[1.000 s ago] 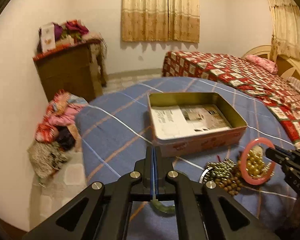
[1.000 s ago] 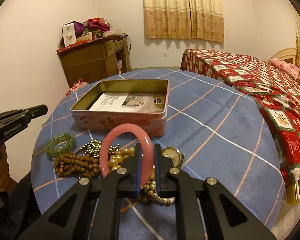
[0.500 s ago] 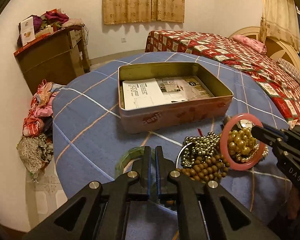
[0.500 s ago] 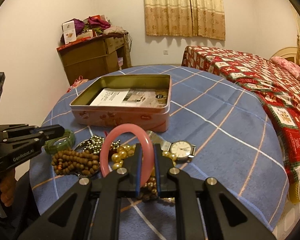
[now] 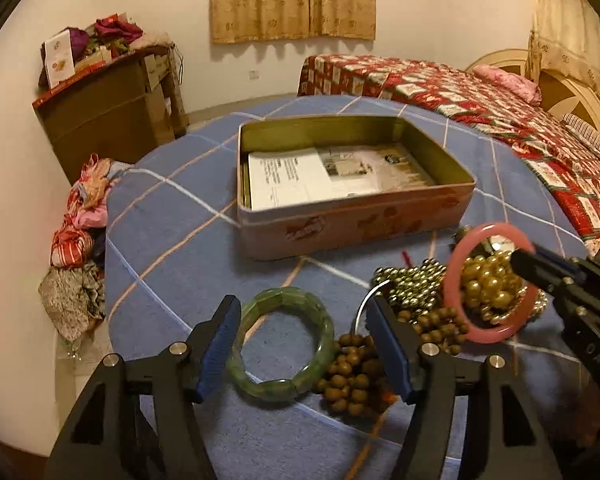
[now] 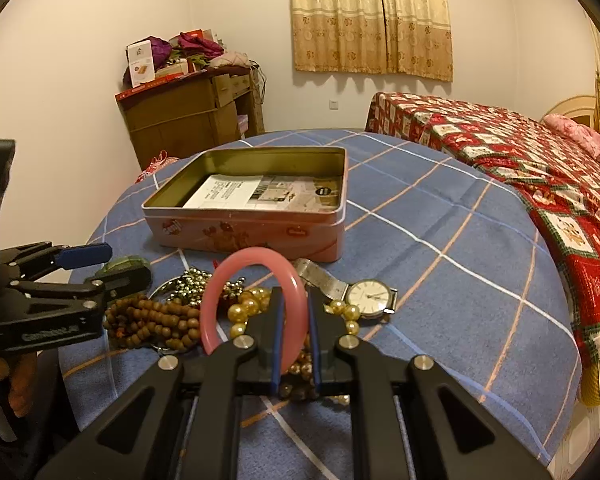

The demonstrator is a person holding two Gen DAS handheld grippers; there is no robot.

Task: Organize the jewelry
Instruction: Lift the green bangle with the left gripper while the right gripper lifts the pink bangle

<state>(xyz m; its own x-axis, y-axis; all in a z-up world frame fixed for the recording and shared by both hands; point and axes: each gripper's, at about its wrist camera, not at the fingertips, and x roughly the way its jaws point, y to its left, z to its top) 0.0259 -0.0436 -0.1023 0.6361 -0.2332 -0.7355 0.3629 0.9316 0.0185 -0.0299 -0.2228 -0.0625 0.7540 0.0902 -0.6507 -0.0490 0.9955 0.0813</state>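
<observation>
A pink open tin (image 5: 356, 228) (image 6: 252, 232) with papers inside sits on the blue checked table. My left gripper (image 5: 300, 332) is open, its fingers either side of a green stone bracelet (image 5: 284, 340) lying on the cloth. My right gripper (image 6: 294, 312) is shut on a pink bangle (image 6: 252, 268), held upright above the jewelry pile; the bangle also shows in the left wrist view (image 5: 488, 280). The pile holds brown wooden beads (image 6: 152, 320), gold pearls (image 5: 484, 280), metal beads (image 5: 412, 284) and a wristwatch (image 6: 370, 292).
The round table's edge (image 6: 540, 420) falls away on the right, with a bed under a red patterned quilt (image 6: 520, 152) beyond. A wooden cabinet (image 6: 188, 120) stands by the wall. Clothes (image 5: 76, 248) are heaped on the floor at left.
My left gripper has let go of the green bracelet onto the cloth and opened around it. My right gripper still holds the pink bangle in much the same place.
</observation>
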